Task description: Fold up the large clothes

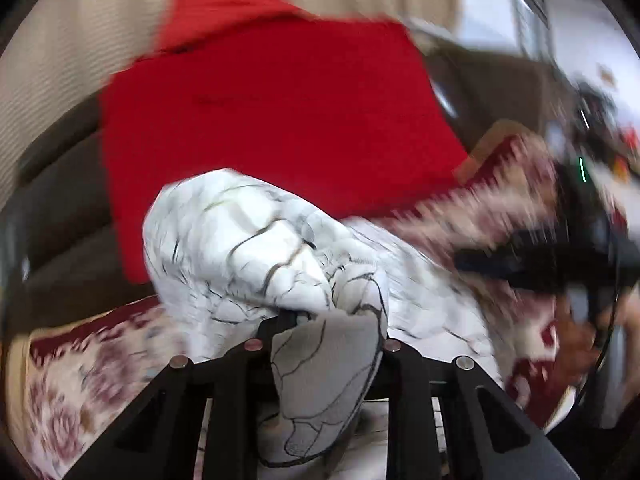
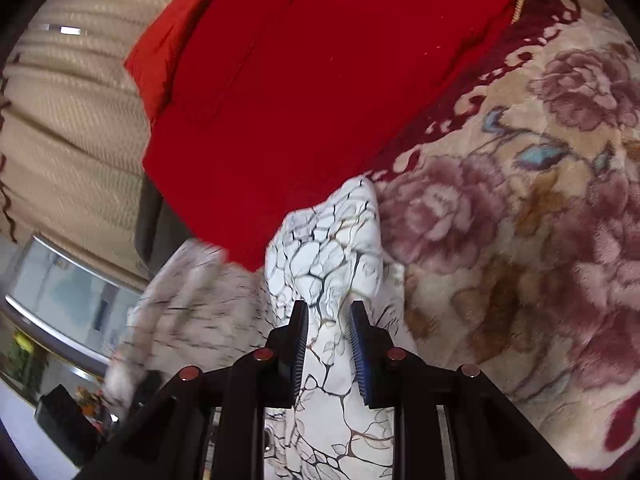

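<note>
A white garment with a dark cracked-vein print (image 1: pixel 240 232) lies bunched on a floral blanket. In the left wrist view my left gripper (image 1: pixel 332 316) is shut on a fold of it, and the cloth drapes over and hides the fingertips. The right wrist view shows my right gripper (image 2: pixel 328 316) shut on another part of the same garment (image 2: pixel 320 248), whose fabric runs up between the two blue-ribbed pads. The right gripper (image 1: pixel 520 264) appears in the left wrist view as a blurred dark shape at the right. That whole view is smeared by motion.
A red folded cloth (image 1: pixel 260 100) (image 2: pixel 320 60) lies just beyond the garment. The floral blanket (image 2: pixel 520 240) (image 1: pixel 60 400) covers the surface underneath. A beige ribbed backrest (image 2: pixel 68 120) rises at the left, with a glass-topped table (image 2: pixel 60 292) below it.
</note>
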A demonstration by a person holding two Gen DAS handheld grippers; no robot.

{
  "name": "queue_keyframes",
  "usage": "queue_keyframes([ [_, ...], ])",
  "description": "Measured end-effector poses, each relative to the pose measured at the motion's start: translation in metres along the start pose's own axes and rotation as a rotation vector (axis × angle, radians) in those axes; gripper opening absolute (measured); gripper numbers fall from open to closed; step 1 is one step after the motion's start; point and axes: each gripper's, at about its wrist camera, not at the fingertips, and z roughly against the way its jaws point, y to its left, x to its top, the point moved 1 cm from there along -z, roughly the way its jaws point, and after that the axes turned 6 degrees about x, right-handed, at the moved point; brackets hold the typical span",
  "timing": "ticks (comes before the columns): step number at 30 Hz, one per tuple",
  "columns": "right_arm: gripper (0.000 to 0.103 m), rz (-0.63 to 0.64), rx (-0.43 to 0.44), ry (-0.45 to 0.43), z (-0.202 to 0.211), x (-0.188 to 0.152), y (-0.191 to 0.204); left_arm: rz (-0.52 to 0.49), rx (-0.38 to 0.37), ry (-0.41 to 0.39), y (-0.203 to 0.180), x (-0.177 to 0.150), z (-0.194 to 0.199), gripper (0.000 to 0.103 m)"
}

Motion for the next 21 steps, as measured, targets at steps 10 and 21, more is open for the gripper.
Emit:
queue_keyframes([
  [10, 0.027, -0.106, 0.116, 0.052, 0.004, 0.033, -0.021, -0.124, -0.051, 0.063, -0.041, -0.039, -0.029, 0.032],
  [21, 0.077, 0.061, 0.181, 0.162, -0.054, 0.02, 0.033, 0.068, -0.287, -0.187, 0.062, -0.045, 0.073, 0.083],
])
